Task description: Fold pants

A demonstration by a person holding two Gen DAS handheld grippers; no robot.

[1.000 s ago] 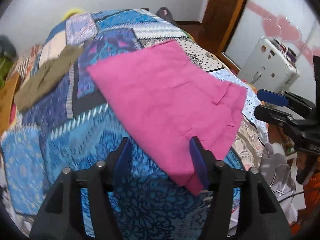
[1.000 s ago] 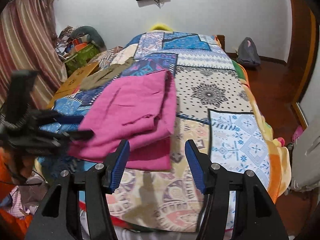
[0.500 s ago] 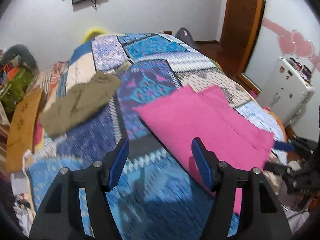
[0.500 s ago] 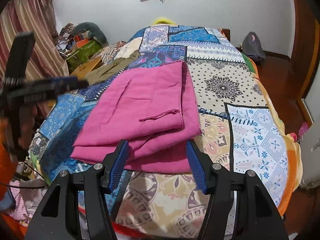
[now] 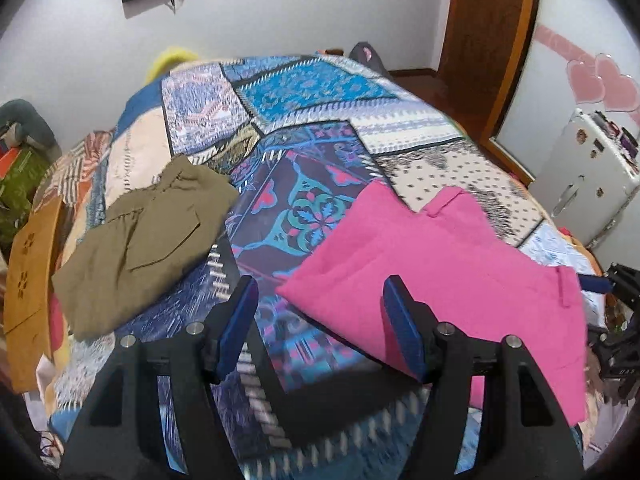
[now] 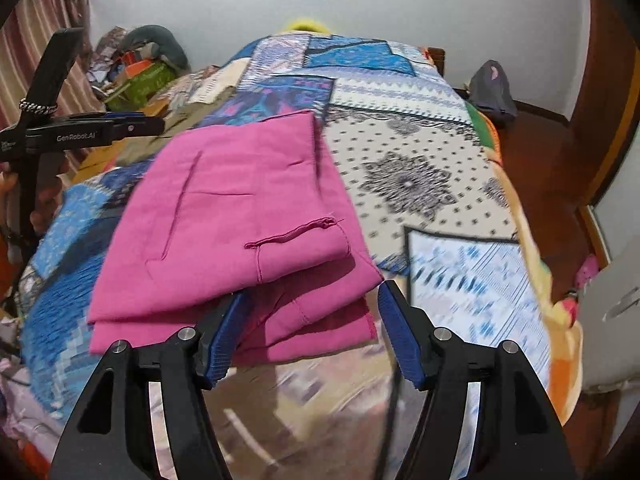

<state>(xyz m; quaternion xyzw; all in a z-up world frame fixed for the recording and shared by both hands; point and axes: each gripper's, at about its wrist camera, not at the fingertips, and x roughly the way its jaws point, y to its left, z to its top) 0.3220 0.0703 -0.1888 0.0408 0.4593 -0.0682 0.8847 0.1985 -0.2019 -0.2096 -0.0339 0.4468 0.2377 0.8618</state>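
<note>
The pink pants (image 5: 440, 264) lie folded in layers on the patchwork bedspread (image 5: 304, 92); they also show in the right wrist view (image 6: 236, 220), with a pocket slit on top. My left gripper (image 5: 320, 320) is open and empty, above the bedspread just left of the pants' corner. My right gripper (image 6: 312, 328) is open and empty, its fingers straddling the near edge of the folded pants without holding them. The left gripper also shows at the left of the right wrist view (image 6: 120, 124).
Folded olive-green pants (image 5: 140, 236) lie on the left of the bed. A wooden board (image 5: 28, 264) leans at the bed's left side. A white appliance (image 5: 588, 184) and a wooden door (image 5: 488, 32) are on the right. A grey bag (image 6: 492, 88) sits on the floor.
My left gripper has swung left and risen, away from the pink pants toward the bed's middle. My right gripper has moved forward up to the pants' near edge. Both stayed open.
</note>
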